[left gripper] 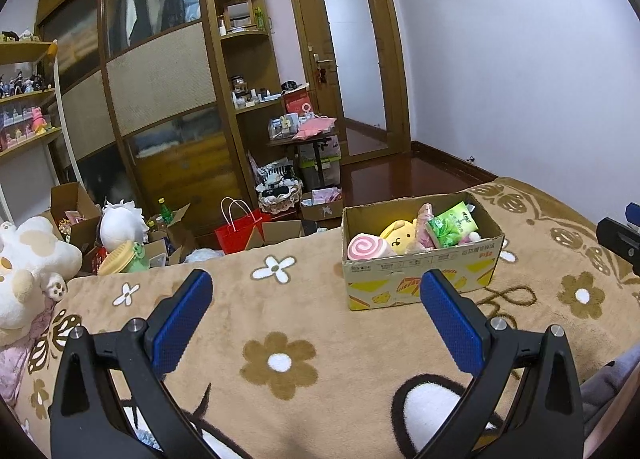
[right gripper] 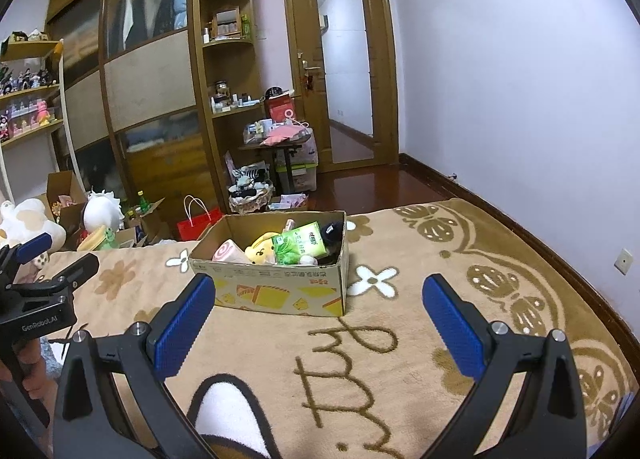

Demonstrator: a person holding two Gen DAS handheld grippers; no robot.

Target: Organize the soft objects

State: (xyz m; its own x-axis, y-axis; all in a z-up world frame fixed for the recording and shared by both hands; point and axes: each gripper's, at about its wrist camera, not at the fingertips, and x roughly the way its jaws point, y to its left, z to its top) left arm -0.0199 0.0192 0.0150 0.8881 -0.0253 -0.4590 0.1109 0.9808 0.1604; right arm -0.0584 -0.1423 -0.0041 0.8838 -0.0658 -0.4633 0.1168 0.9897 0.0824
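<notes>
While both tools are hovering over the blanket [left gripper: 320, 323], I am holding the left tool [left gripper: 316, 291] and right tool [right gripper: 318, 295] spread apart, empty, near the cardboard box [right gripper: 280, 291] of soft toys.

Left gripper [left gripper: 316, 291]: jaws spread wide, nothing between them; blue-padded fingers [left gripper: 182, 323] angle outward in a V from the black frame, tips pointing forward and slightly down; its own view shows both pads bare. Right gripper [right gripper: 319, 295]: same pose, jaws wide apart, blue fingers [right gripper: 454, 325] bare and splayed; no contact with anything. Cross-views: the left gripper shows at the left edge of the right wrist view, held level with its jaws apart; part of the right gripper shows at the right edge of the left wrist view, too cropped to read there; the two sit side by side, well apart.
</notes>
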